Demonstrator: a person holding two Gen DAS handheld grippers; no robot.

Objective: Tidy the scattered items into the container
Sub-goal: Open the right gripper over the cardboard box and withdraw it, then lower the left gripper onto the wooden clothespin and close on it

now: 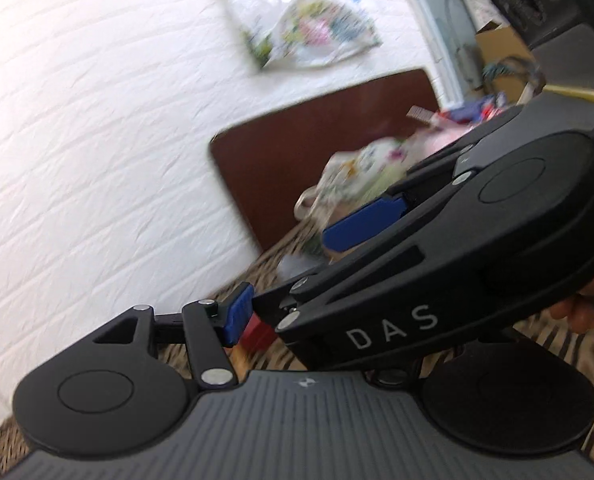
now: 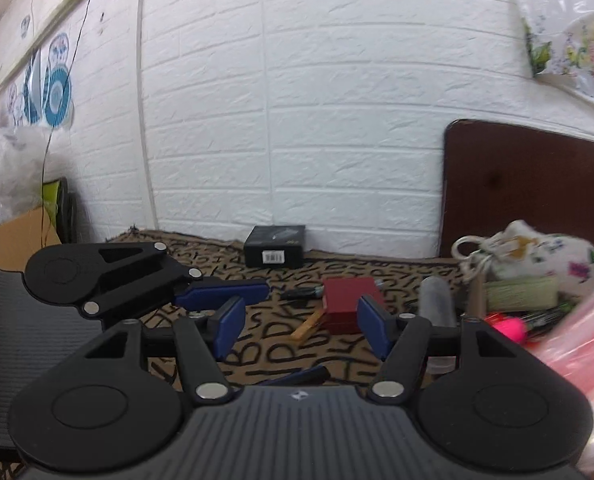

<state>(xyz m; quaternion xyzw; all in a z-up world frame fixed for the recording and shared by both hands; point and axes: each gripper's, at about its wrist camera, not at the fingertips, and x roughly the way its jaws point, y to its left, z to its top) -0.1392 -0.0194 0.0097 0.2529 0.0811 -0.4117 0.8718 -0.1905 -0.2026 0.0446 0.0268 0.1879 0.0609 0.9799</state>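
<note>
Right gripper (image 2: pixel 301 330) spread, nothing between its blue pads, aimed at the red box (image 2: pixel 351 304) sitting mid-frame on the patterned worktop (image 2: pixel 225 268). Left gripper (image 2: pixel 221 296) shows at left centre of the right wrist view; one blue pad visible, state of jaws not clear there. In the left wrist view only one of its own pads (image 1: pixel 239 316) is visible, lower centre, the other hidden behind the right gripper (image 1: pixel 361 220) crossing in front, so I cannot tell from the frames whether it is spread or closed; nothing seen pinched.

Scattered items remaining: red box, a dark pen-like thing (image 2: pixel 303 292) just behind it, a tan stick (image 2: pixel 307 328) touching or just beside its lower left corner, a dark blue stick (image 2: pixel 297 376) low centre, black box (image 2: pixel 275 246) at the wall. Container (image 2: pixel 577 292) at right edge looks like a cardboard box, already crowded: floral pouch (image 2: pixel 537 248), pink bag (image 2: pixel 577 356), brush, pink ball.

Risks, judged:
- two grippers very close, right one overlapping left one's view; collision or blocked grasp likely if both go for the red box
- red box is wide next to the spread jaws; off-centre close could push it or twist it out
- tan stick beside it may get dragged
- frames blurred, fast motion, overshoot possible
- full container, dropped item may slide off the pile
</note>
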